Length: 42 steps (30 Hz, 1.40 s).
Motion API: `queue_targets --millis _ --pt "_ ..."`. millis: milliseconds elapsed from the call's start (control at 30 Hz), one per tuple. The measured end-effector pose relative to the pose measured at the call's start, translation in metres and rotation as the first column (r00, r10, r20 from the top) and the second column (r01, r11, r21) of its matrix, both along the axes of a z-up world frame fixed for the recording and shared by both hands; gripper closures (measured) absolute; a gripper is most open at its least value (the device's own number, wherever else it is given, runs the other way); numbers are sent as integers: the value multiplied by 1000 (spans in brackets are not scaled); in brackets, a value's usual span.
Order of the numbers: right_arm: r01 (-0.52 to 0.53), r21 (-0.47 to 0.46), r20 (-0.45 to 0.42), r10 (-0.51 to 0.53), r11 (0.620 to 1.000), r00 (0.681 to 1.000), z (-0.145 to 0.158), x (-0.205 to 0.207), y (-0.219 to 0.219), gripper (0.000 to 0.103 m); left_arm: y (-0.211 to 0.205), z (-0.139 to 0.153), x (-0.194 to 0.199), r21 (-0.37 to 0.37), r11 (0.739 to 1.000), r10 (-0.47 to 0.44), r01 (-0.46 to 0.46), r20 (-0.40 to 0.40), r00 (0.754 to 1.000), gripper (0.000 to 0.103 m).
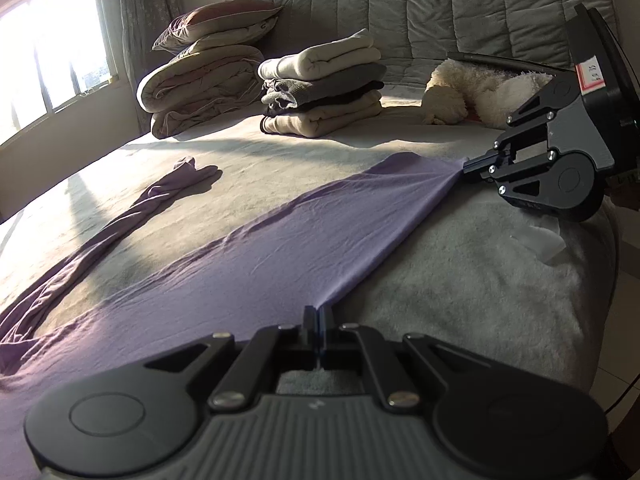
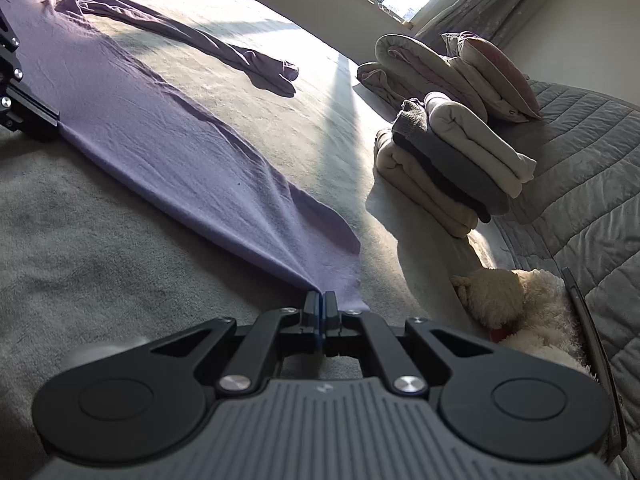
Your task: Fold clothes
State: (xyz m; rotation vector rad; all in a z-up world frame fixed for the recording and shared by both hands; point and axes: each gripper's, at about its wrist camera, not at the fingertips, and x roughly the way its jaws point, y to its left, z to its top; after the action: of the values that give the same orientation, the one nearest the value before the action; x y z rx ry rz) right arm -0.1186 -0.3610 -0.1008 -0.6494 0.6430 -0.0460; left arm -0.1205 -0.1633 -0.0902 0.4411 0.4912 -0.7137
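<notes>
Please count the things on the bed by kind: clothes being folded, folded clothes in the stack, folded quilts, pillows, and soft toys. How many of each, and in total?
Purple garment, spread out and held by both hand-held grippers: 1
Folded clothes in the stack: about 5
Folded quilts: about 2
Pillows: 1
Plush toys: 1
Total: about 10

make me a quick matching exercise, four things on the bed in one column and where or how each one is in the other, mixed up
Things:
1. purple garment
2. stack of folded clothes
3. white plush toy
4. folded quilts and pillow

States:
A. piled nearest the window
B. stretched between the left gripper and right gripper, jaws shut on its edge
C. lying beside the quilted backrest
D. stacked neatly between the quilts and the toy

Pairs: 1-B, 2-D, 3-C, 4-A
</notes>
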Motion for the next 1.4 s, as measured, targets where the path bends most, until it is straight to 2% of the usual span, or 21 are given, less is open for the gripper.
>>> queue_targets --millis 100,233,367,467,733,833,867,1033,1133,1233,1300,1400 --pt "-6 -20 -25 6 1000 1000 -3 2 1 102 2 1 0 -5 1000 -13 13 -4 1000 102" --pt "13 10 -56 -13 1000 998 5 3 -5 99 6 5 2 -36 999 -38 37 -49 998 102" --pt "51 33 -58 -49 998 997 13 0 -10 98 14 9 4 -81 996 -49 41 -107 993 95" --pt "72 75 -43 -69 995 997 21 0 -14 89 23 13 9 -115 993 -28 12 -135 990 85" --pt "92 195 -18 -90 976 996 39 9 -8 87 48 24 20 -160 985 48 -70 -137 989 71" --pt "90 210 -11 -89 974 996 43 15 1 77 56 28 23 -165 981 78 -99 -126 989 66" --pt "84 214 -5 -85 973 996 45 16 4 68 59 30 24 -167 980 89 -109 -124 988 65" --pt "52 238 -5 -52 970 999 55 27 26 66 75 41 31 -172 972 144 -162 -112 983 61" --pt "33 240 -11 -32 970 999 63 39 44 66 98 52 43 -195 951 222 -239 -108 969 56" --pt "7 293 -7 -5 956 1000 75 52 60 62 123 64 55 -220 923 300 -317 -108 948 46" --pt "-6 357 -5 8 934 1000 83 65 70 58 139 72 64 -236 900 351 -367 -109 930 45" --pt "0 438 -18 9 899 1000 89 86 86 58 166 82 78 -256 860 428 -441 -110 897 45"
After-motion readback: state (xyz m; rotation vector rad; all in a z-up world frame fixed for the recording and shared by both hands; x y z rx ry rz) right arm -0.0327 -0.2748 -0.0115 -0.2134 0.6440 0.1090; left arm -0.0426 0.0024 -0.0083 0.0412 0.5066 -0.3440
